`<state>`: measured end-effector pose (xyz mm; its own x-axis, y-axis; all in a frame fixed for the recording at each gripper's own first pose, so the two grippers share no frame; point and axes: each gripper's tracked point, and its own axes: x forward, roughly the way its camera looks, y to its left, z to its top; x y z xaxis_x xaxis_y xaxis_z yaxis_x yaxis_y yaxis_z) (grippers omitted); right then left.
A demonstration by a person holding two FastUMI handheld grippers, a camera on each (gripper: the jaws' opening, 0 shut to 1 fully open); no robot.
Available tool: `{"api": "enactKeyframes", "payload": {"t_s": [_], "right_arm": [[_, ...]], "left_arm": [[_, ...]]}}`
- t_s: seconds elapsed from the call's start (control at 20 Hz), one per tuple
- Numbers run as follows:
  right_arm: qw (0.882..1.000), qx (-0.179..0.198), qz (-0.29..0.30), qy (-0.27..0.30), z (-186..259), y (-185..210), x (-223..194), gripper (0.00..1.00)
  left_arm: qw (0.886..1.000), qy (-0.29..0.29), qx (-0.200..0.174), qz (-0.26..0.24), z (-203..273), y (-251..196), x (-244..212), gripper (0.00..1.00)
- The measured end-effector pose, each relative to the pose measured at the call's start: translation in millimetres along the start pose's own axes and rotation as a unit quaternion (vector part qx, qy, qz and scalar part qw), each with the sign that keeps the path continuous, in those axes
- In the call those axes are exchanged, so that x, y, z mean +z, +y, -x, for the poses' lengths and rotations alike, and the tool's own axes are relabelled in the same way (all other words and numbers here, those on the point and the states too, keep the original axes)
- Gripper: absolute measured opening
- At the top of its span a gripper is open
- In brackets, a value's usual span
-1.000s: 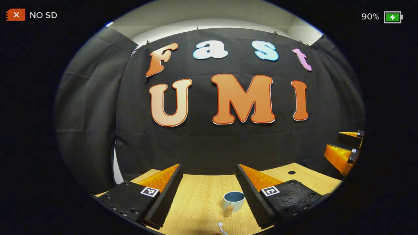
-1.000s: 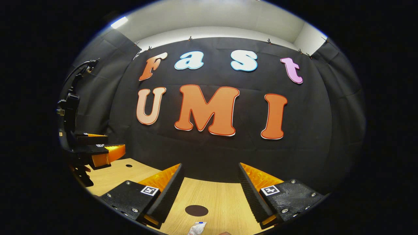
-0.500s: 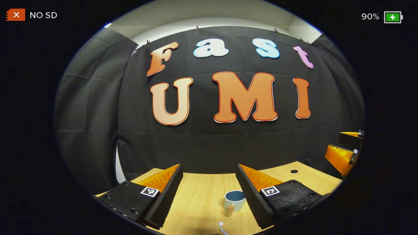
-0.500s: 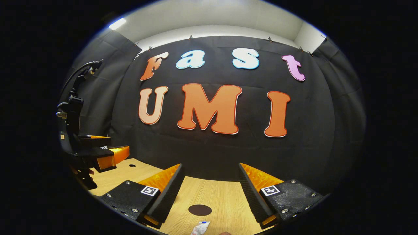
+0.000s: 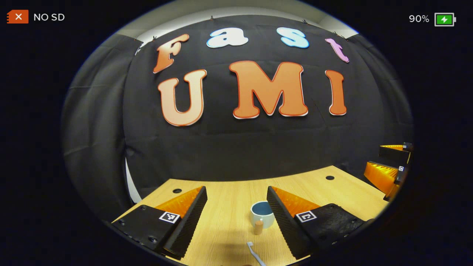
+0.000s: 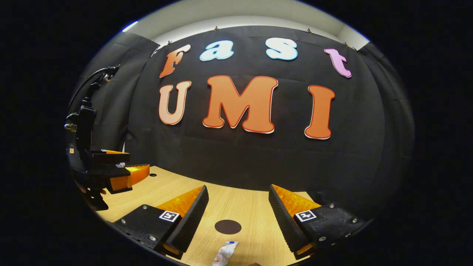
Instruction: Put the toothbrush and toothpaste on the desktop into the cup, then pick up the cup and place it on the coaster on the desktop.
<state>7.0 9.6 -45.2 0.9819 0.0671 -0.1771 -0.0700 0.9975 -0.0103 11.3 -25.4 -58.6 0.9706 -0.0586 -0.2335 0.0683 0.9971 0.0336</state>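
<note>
Two claws hang above a light wooden tabletop [image 5: 229, 221] whose grain runs across both views, with small dark round holes near its far edge. In the left gripper view, the left claw [image 5: 236, 197] stands wide, its two fingers spread well apart with nothing between them; the same claw shows at the left edge of the right gripper view [image 6: 122, 173], raised over the tabletop, with a bit of the hand that holds it below. The right claw [image 6: 238, 197] is spread just as wide and grips nothing; in the left gripper view it appears at the far right edge [image 5: 388, 166], above the tabletop's right side. A white cup [image 5: 262, 214] with a blue inside stands upright on the tabletop in the left gripper view, just beside the left claw's right finger, and a small wooden knob or handle sits at its near side. A dark round coaster [image 6: 228, 227] lies flat between the right claw's fingers in the right gripper view. Just nearer than the coaster lies the toothpaste [image 6: 223, 254], a white tube with a blue end. The toothbrush [image 5: 254, 253] lies flat near the bottom of the left gripper view, nearer than the cup and apart from it, its white head pointing toward the cup.
</note>
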Motion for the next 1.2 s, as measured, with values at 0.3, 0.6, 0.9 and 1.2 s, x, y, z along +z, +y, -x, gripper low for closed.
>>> {"api": "enactKeyframes", "payload": {"t_s": [0.3,0.6,0.9,1.2], "right_arm": [[0.992,0.036,-0.01,0.121,-24.1,15.8,-60.7,0.99],[0.968,0.058,-0.037,0.241,-35.9,27.6,-111.2,0.96],[0.946,0.065,-0.048,0.314,-33.8,32.2,-153.4,0.93],[0.917,0.068,-0.037,0.391,-25.0,43.8,-209.3,0.86]], "left_arm": [[0.994,0.103,-0.038,0.004,-15.0,-24.2,-47.5,0.98],[0.968,0.238,-0.071,0.032,-16.7,-39.7,-103.7,0.98],[0.92,0.373,-0.087,0.087,-9.1,-53.2,-169.0,0.89],[0.882,0.456,-0.07,0.095,0.9,-49.6,-210.2,0.89]]}}
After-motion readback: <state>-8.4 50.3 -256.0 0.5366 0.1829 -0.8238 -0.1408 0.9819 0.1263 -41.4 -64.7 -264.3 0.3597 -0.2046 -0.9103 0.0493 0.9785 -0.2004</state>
